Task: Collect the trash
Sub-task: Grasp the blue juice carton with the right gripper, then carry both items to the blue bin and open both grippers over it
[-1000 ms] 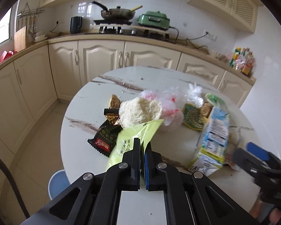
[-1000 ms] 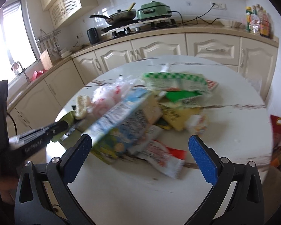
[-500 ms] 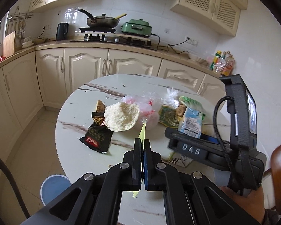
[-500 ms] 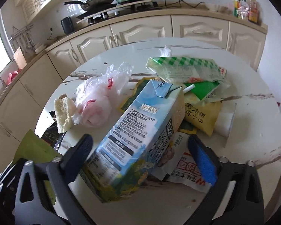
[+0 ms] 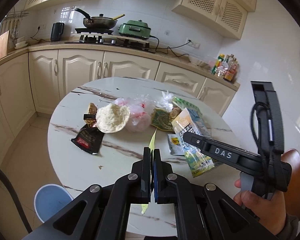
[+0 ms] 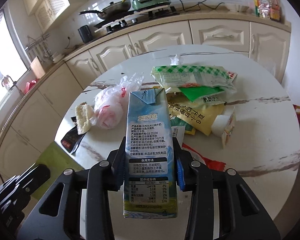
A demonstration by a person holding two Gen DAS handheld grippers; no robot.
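hidden: thin yellow-green plastic wrapper (image 5: 152, 142) seen edge-on, clamped in left gripper (image 5: 152, 152) | right gripper (image 6: 150, 160) jaws closing on blue-white milk carton (image 6: 149, 140), red wrapper (image 6: 212, 163) partly covered beyond fingers

This is a home kitchen. Cream panelled wooden cabinets (image 5: 80, 68) stand under a beige counter, with a black gas stove (image 5: 102, 38), a dark frying pan (image 5: 100, 21) and a round white marble table (image 5: 118, 160).

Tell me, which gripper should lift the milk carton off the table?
The right gripper: its jaws are closing around the milk carton. The left gripper is shut on a green wrapper.
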